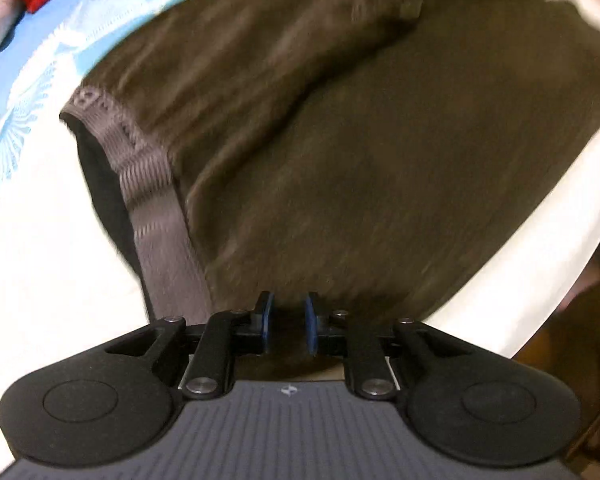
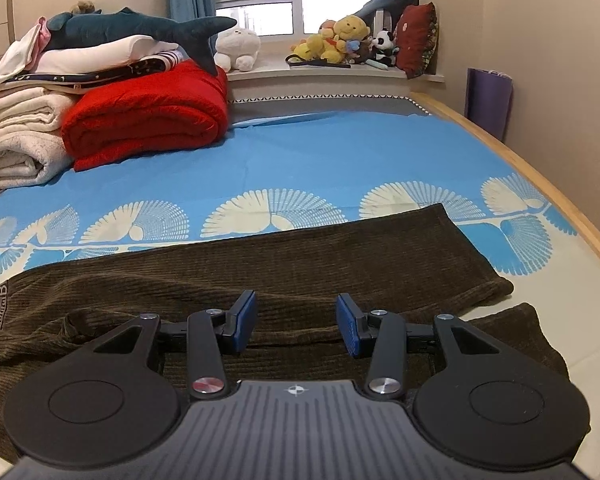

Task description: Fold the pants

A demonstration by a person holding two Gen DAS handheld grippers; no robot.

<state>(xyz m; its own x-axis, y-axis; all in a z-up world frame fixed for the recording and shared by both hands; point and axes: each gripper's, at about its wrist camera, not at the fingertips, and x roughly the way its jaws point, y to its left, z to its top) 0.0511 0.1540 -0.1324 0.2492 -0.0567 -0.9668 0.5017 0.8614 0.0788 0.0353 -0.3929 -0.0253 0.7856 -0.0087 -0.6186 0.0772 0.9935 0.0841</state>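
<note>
While our left hand-held gripper pinched the brown pants lying on the bed to lift one edge over, our right hand-held gripper hovered spread above them.

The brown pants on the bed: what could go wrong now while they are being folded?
1. The left gripper has narrow jaws at the near edge of the pants, and the blurred view hides how much cloth they pinch; a thin grip may slip.
2. The right gripper is open above the cloth, so nothing pins the legs; pulling may drag the whole garment.
3. The waistband area looks bunched, so creases may be folded in.
</note>
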